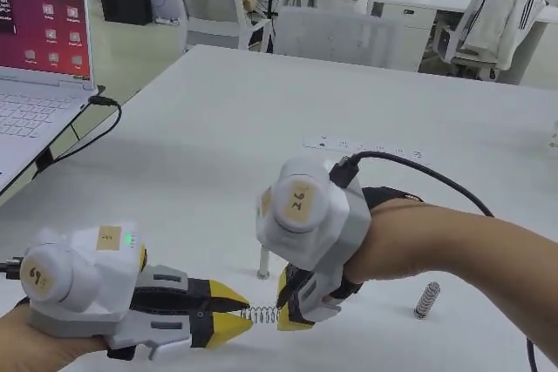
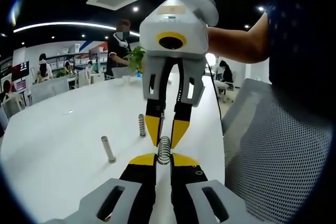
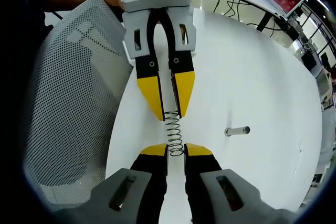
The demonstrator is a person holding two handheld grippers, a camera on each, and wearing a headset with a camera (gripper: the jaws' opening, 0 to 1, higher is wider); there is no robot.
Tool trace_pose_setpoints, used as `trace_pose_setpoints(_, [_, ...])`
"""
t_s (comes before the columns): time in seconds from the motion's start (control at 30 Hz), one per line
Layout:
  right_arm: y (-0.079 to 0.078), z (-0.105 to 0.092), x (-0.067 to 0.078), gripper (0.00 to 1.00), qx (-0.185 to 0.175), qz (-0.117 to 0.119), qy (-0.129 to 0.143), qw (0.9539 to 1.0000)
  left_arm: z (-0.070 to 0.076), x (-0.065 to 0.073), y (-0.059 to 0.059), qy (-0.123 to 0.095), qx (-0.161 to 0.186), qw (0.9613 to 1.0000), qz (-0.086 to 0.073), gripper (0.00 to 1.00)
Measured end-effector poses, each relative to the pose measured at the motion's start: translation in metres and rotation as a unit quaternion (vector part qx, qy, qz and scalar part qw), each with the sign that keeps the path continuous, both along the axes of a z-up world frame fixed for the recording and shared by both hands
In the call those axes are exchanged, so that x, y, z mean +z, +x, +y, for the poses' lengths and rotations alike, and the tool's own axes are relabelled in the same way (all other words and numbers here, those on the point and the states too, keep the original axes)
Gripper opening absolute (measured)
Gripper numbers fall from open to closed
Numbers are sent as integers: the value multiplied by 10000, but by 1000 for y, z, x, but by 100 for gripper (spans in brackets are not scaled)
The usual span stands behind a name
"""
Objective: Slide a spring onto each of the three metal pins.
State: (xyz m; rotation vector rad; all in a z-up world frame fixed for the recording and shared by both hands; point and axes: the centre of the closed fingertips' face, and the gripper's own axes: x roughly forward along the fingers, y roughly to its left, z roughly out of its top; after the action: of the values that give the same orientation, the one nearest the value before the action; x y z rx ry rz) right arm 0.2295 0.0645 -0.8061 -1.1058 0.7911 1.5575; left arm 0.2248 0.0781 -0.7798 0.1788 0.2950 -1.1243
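A thin spring (image 1: 261, 313) stretches level between my two grippers, low over the white table (image 1: 261, 128). My left gripper (image 1: 234, 313) is shut on its left end and my right gripper (image 1: 290, 307) on its right end. From the left gripper view the spring (image 2: 164, 149) runs from my own tips (image 2: 164, 159) to the right gripper (image 2: 167, 129). The right gripper view has the spring (image 3: 173, 129) between my tips (image 3: 176, 151) and the left gripper (image 3: 170, 106). A bare metal pin (image 1: 263, 260) stands just behind them. Another spring (image 1: 426, 300) stands to the right.
An open laptop (image 1: 35, 58) with a black cable (image 1: 96, 128) sits at the table's left edge. A grey mesh chair (image 3: 73, 77) is close to the near edge. The bare pin (image 2: 108, 149) (image 3: 237, 130) and the second spring (image 2: 142, 125) stand near the grippers.
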Motion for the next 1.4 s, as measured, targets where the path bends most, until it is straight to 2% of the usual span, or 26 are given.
trace_pose_setpoints(0.53, [0,-2,-7,10,-73,94,8,9999,-1,6,-1,-76,-19,10000,-26,1])
trace_pose_setpoints(0.87, [0,-4,-11,10,-104,139,-14,9998,-5,16,-2,-209,-34,9997,-80,1])
trace_pose_setpoints(0.97, [0,-4,-12,10,-98,134,-20,9999,-6,21,-3,-311,-21,9995,-95,1])
trace_pose_setpoints(1.4, [2,-3,-6,9,-143,130,96,9998,-5,17,-2,-280,-2,9996,-49,1])
